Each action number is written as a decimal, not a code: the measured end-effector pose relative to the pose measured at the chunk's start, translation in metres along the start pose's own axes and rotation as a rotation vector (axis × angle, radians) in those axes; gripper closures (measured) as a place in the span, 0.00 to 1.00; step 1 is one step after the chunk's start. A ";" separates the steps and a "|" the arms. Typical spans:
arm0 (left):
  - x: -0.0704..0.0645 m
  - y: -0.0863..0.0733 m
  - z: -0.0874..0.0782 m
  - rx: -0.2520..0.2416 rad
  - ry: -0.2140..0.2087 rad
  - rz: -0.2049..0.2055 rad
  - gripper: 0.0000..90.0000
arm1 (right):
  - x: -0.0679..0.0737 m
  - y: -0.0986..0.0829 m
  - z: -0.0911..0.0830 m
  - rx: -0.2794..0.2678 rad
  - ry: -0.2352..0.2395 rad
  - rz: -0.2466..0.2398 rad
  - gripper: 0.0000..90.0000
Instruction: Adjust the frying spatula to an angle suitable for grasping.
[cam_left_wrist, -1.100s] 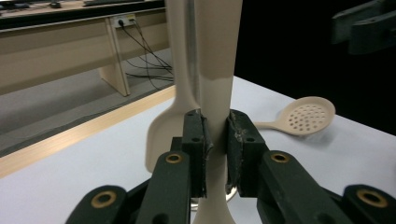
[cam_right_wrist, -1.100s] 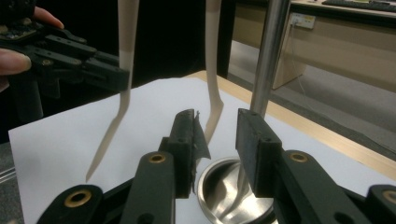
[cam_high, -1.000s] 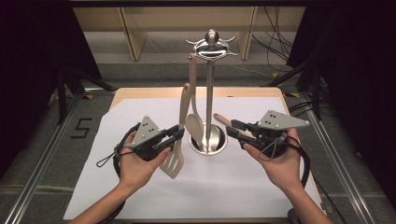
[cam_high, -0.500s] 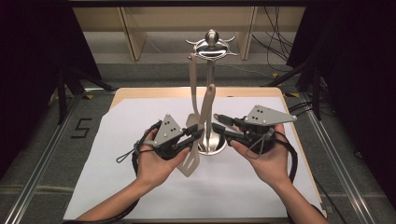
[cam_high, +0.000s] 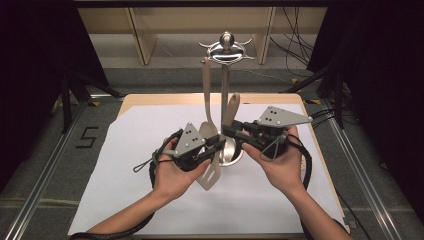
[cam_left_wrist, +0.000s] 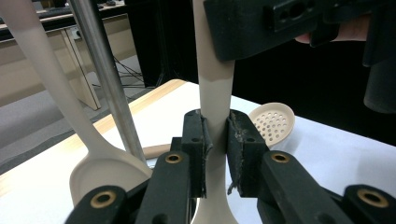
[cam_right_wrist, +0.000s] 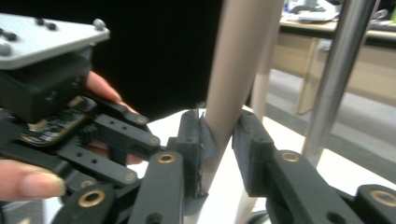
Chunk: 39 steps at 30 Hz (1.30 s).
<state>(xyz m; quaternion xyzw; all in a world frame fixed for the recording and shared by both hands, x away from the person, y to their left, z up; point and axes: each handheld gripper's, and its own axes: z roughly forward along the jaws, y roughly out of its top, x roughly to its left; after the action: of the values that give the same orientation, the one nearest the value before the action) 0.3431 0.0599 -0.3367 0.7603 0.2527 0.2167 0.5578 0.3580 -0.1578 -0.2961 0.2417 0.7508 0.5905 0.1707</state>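
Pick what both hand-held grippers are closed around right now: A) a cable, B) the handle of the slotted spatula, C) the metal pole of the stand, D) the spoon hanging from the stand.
B: the left hand-held gripper and the right hand-held gripper each have their jaws around the beige handle of the slotted spatula, beside the metal pole.

The beige plastic slotted spatula (cam_high: 214, 165) stands nearly upright above the white-covered desk (cam_high: 125, 150), blade down and handle up, just in front of the steel utensil stand (cam_high: 223, 100). Its slim neck (cam_left_wrist: 215, 126) is pinched between the left tongs (cam_left_wrist: 215, 140), while the broader upper handle (cam_right_wrist: 233, 84) sits between the right tongs (cam_right_wrist: 219, 140). The slotted blade hangs by the stand's round base.
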 end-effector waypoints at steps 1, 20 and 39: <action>0.002 0.000 0.001 0.002 -0.012 0.011 0.86 | -0.001 0.000 0.000 0.002 0.032 0.024 0.85; 0.034 0.010 0.012 -0.028 -0.407 0.008 0.74 | -0.014 0.002 -0.010 0.029 0.211 -0.044 0.85; 0.032 0.019 0.014 -0.022 -0.291 -0.016 0.86 | -0.020 0.000 -0.019 -0.058 0.144 -0.055 0.75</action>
<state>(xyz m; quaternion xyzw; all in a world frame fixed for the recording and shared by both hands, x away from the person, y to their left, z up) 0.3791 0.0645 -0.3210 0.7755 0.1729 0.1022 0.5986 0.3644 -0.1845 -0.2924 0.1728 0.7501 0.6230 0.1393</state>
